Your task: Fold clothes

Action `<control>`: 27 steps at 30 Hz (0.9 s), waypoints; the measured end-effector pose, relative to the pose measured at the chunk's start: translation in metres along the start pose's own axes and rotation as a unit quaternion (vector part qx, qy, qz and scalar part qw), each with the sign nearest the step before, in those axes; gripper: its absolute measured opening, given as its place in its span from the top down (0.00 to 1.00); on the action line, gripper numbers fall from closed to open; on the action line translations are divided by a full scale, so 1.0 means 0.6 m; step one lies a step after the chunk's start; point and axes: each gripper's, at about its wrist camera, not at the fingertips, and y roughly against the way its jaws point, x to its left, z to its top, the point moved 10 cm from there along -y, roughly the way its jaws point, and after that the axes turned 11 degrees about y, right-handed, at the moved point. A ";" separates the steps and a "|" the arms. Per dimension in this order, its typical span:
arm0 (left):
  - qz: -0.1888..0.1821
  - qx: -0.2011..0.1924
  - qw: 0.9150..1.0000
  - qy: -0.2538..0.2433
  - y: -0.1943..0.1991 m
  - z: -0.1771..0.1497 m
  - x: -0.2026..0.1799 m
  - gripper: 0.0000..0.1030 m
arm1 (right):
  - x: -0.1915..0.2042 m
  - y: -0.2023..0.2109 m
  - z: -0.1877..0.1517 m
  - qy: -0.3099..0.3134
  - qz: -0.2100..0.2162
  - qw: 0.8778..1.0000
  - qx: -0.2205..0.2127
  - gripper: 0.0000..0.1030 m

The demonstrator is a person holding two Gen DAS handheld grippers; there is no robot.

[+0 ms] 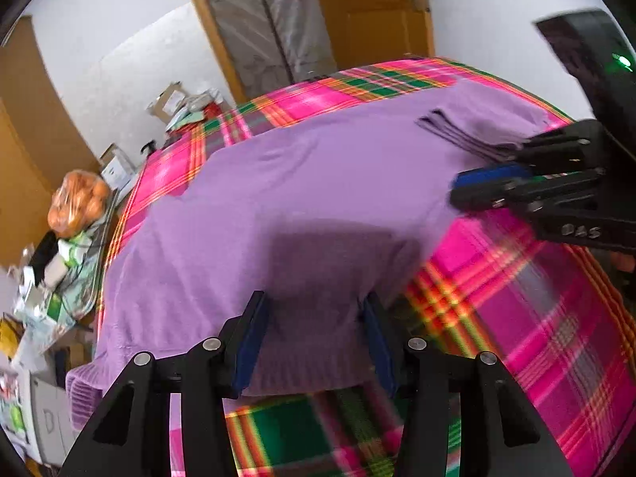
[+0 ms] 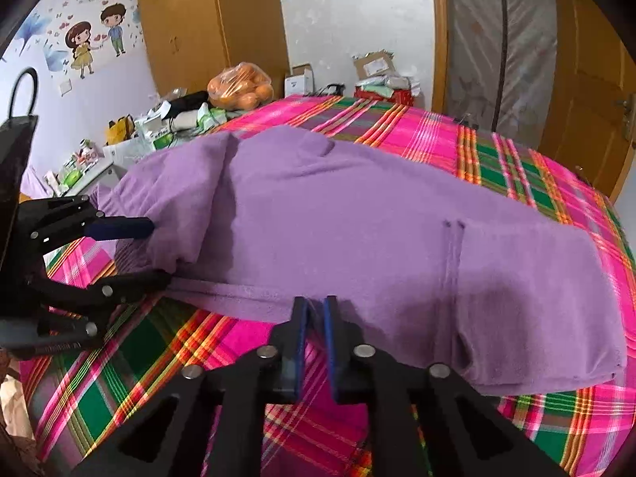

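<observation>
On a bed covered with a plaid sheet (image 2: 437, 139) in pink, green and orange lies a purple sweater (image 2: 338, 214), spread flat across most of the sheet. Left wrist view: the left gripper (image 1: 314, 342) points down at the sweater's ribbed hem, which lies between its two blue pads (image 1: 250, 342); the jaws stand wide and the pads do not press the cloth. The hem runs along the near edge, with bare sheet showing below and to the right of it. Right wrist view: the right gripper (image 2: 314, 342) sits at the sweater's near edge with its jaws drawn almost together; a thin fold of purple cloth appears to be caught between the blue pads (image 2: 298, 342), though the contact is partly hidden. A sleeve (image 2: 528, 298) lies folded over the body at the right of this view, its seam visible as a short double line. At the left of the same view the left gripper appears side-on, one blue finger above the bunched hem and one dark finger below. Beyond the bed: a cluttered side table (image 2: 95, 171), a bag of oranges (image 2: 240, 87), cardboard boxes (image 2: 373, 65), a wooden wardrobe (image 2: 190, 20) and a wooden door (image 2: 588, 91). Cartoon wall stickers (image 2: 95, 39) mark the far wall.
</observation>
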 end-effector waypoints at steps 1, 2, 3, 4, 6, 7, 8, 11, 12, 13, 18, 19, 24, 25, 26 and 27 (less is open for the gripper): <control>-0.004 0.000 1.000 0.007 0.000 0.001 0.006 0.51 | -0.006 0.002 -0.001 -0.005 -0.005 1.000 -0.001 1.00; -0.002 -0.003 1.000 0.012 0.001 0.002 0.013 0.51 | -0.012 0.002 -0.002 -0.011 -0.007 1.000 0.000 1.00; 0.003 -0.006 1.000 0.018 0.001 0.005 0.020 0.51 | -0.019 0.003 -0.004 -0.018 -0.009 1.000 0.001 1.00; 0.007 -0.009 1.000 0.025 0.001 0.008 0.027 0.51 | -0.025 0.004 -0.005 -0.024 -0.012 1.000 0.002 0.99; 0.013 -0.019 0.999 0.039 0.005 0.014 0.041 0.52 | -0.031 0.005 -0.010 -0.026 -0.011 1.000 0.005 0.99; 0.017 -0.022 0.999 0.041 0.007 0.016 0.047 0.52 | -0.030 0.005 -0.012 -0.025 -0.009 1.000 0.007 0.99; 0.027 -0.023 0.999 0.041 0.006 0.018 0.054 0.52 | -0.026 0.005 -0.013 -0.020 -0.006 1.000 0.006 0.99; 0.047 -0.022 0.997 0.049 -0.003 0.026 0.078 0.52 | -0.010 0.007 -0.011 -0.007 0.008 1.000 0.001 0.98; 0.048 -0.018 0.997 0.055 -0.007 0.026 0.086 0.52 | -0.004 0.007 -0.009 -0.003 0.013 1.000 -0.001 0.97; 0.050 -0.014 0.997 0.060 -0.011 0.024 0.095 0.52 | 0.001 0.007 -0.007 0.001 0.017 1.000 -0.002 0.96; 0.058 -0.004 0.993 0.100 -0.026 0.020 0.146 0.52 | 0.030 -0.001 -0.006 0.026 0.035 0.999 0.004 0.67; 0.054 -0.006 0.992 0.113 -0.025 0.023 0.154 0.52 | 0.037 -0.004 -0.008 0.033 0.039 0.999 0.008 0.64; 0.061 -0.021 0.988 0.143 -0.025 0.048 0.192 0.53 | 0.061 -0.013 -0.014 0.066 0.045 0.996 0.025 0.42; 0.064 -0.022 0.987 0.142 -0.025 0.051 0.197 0.52 | 0.062 -0.015 -0.015 0.072 0.042 0.996 0.028 0.42; 0.067 -0.023 0.987 0.142 -0.026 0.053 0.201 0.52 | 0.061 -0.016 -0.014 0.071 0.040 0.996 0.028 0.42; 0.070 -0.024 0.987 0.142 -0.027 0.055 0.206 0.52 | 0.059 -0.017 -0.013 0.068 0.039 0.997 0.028 0.42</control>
